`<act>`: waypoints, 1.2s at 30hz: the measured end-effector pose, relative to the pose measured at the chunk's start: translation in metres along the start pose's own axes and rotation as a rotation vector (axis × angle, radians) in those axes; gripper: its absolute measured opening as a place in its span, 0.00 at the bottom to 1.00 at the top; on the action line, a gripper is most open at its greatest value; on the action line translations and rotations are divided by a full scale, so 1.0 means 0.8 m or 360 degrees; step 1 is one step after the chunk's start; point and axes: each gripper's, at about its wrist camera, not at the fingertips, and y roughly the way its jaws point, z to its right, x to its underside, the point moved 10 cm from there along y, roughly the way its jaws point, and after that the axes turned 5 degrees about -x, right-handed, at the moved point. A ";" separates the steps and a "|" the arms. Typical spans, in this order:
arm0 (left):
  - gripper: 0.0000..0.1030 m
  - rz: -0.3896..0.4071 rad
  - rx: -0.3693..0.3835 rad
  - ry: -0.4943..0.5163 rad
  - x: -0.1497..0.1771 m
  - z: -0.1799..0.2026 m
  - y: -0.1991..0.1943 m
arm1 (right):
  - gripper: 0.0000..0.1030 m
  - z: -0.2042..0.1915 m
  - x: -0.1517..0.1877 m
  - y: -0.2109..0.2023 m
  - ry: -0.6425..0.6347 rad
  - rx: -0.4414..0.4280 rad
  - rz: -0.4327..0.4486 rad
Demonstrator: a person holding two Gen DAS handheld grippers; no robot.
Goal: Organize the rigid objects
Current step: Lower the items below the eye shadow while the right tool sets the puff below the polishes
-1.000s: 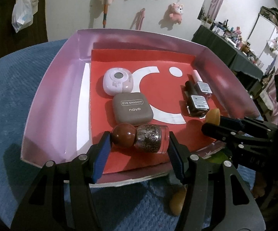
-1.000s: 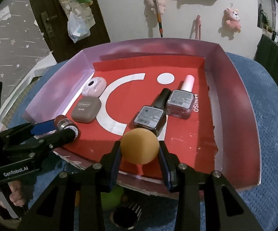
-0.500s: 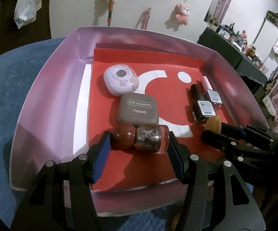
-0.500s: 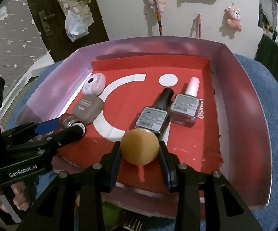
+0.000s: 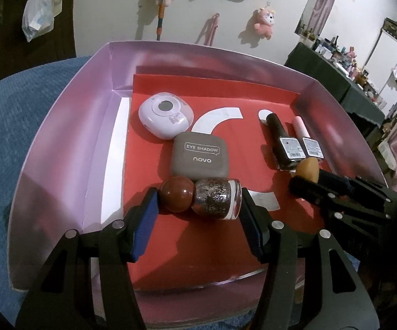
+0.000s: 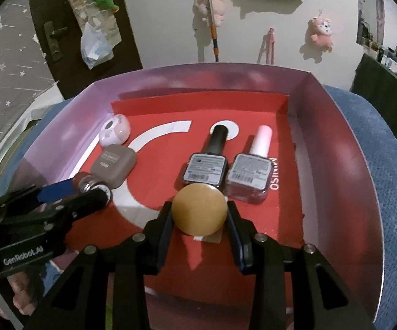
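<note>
Glittery bottle point(image 5: 215, 198) and tan ball point(image 6: 199, 209) in jaws

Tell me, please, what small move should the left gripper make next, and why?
Probably lower and open the left gripper: its glitter bottle is held sideways over the red floor of the tray, just in front of the eye shadow case, in line with it.

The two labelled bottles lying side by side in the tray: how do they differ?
The dark bottle has a black cap; the pale bottle has a pink cap. The dark bottle's cap covers the white dot; the pale one's lies on red. Both lie flat, labels up, caps pointing away.
</note>
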 end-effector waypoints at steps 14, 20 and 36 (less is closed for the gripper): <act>0.54 0.0002 -0.0008 0.0003 0.001 0.000 -0.001 | 0.39 0.000 -0.004 0.004 -0.0004 0.0021 0.0003; 0.54 0.0001 -0.0012 0.0000 0.001 -0.001 -0.001 | 0.39 0.000 -0.005 0.004 -0.0006 0.0021 0.0003; 0.60 0.0002 -0.0036 -0.0059 -0.002 -0.010 -0.002 | 0.47 -0.001 -0.002 0.003 -0.0005 0.0001 0.0005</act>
